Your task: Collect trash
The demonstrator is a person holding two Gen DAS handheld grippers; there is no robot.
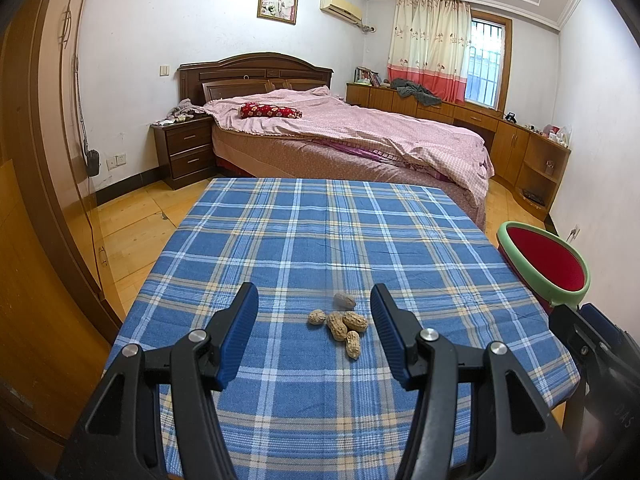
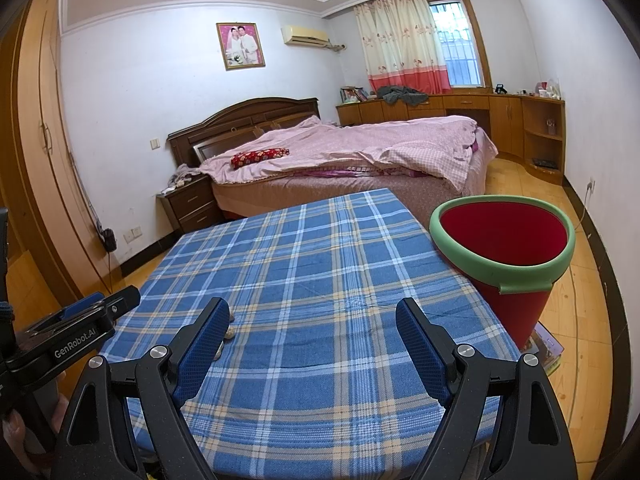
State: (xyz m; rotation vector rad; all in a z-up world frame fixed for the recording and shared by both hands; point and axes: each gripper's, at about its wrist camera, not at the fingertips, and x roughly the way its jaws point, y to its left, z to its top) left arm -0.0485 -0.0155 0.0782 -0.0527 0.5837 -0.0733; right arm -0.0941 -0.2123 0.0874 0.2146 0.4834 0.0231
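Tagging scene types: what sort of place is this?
A home bedroom: a made bed with a wooden headboard, a nightstand beside it, and a curtained window. The work surface is a plaid-covered table.

Left gripper (image 1: 314, 312): black arms, blue ribbed pads, jaws apart, nothing between the pads, hanging over the near half of the table.
Table (image 1: 280, 248): covered with blue plaid cloth.
Peanuts (image 1: 340, 326): five in shell, clustered on the cloth just beyond the jaws; one greyer than the rest, at the far side.
Bucket (image 1: 554, 270): red with green rim, off the table's right edge.
Right gripper (image 1: 592, 344): partly seen at lower right, state unclear.
Bed (image 1: 360, 132): pink cover, red flowered pillow (image 1: 270, 111), beyond the table.
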